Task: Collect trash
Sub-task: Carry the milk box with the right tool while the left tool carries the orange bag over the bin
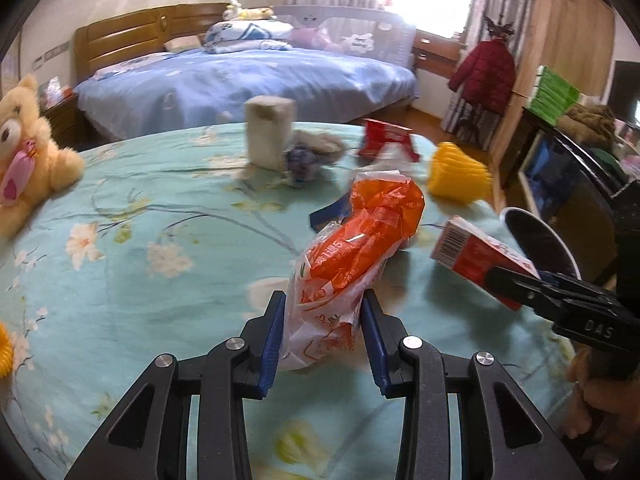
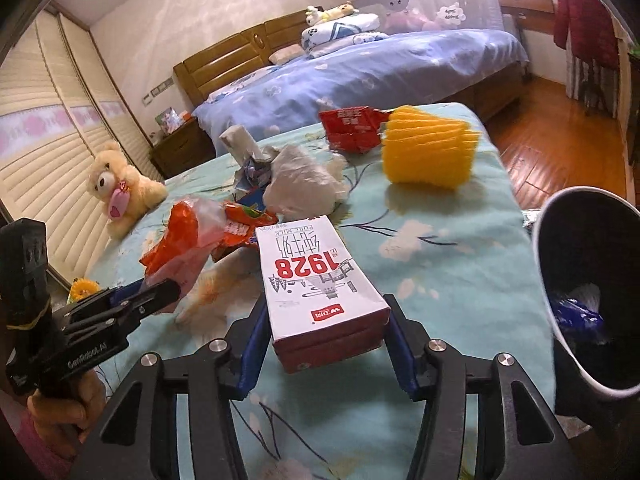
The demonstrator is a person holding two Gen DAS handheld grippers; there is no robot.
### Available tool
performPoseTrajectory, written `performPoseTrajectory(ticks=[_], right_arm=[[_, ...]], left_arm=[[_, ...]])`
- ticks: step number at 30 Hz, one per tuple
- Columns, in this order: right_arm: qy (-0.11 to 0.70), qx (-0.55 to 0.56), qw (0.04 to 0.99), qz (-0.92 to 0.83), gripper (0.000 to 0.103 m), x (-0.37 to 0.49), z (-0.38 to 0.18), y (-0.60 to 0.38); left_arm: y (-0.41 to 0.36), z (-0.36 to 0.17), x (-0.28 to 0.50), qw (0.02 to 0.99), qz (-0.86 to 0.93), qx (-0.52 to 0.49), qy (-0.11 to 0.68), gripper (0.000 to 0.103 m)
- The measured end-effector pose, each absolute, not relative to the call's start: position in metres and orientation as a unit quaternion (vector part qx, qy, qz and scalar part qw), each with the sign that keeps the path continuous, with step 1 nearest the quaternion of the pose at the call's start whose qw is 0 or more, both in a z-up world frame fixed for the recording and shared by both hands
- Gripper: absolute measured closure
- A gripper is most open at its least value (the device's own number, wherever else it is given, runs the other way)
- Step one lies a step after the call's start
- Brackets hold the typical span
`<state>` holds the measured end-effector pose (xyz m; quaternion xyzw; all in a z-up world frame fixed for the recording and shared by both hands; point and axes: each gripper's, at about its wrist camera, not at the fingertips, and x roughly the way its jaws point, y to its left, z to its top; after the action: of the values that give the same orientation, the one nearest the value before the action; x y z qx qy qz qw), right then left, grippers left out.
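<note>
Teal floral bedspread carries the scattered litter; black waste bin stands at its right edge; right gripper clamps a red-and-white milk carton; left gripper pinches an orange plastic wrapper above the cloth.

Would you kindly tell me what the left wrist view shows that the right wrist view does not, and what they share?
Only the left wrist view shows the green stacked boxes on the dark cabinet. Only the right wrist view shows the louvred wardrobe doors and the blue wrapper inside the bin. Both show the left tool gripping the orange bag, the right tool gripping the milk carton, and the teddy bear.
</note>
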<state>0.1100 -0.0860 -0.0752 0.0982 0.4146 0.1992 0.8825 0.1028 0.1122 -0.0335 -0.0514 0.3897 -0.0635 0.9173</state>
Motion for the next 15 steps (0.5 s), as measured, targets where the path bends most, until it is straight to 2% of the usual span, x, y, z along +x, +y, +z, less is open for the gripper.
performPoseTrajectory(ticks=[15], right_arm=[[0.395, 0.146, 0.896, 0.144, 0.049, 0.089, -0.070, -0.155]], left_arm=[[0.039, -0.023, 0.097, 0.912, -0.140, -0.010, 0.385, 0.067]])
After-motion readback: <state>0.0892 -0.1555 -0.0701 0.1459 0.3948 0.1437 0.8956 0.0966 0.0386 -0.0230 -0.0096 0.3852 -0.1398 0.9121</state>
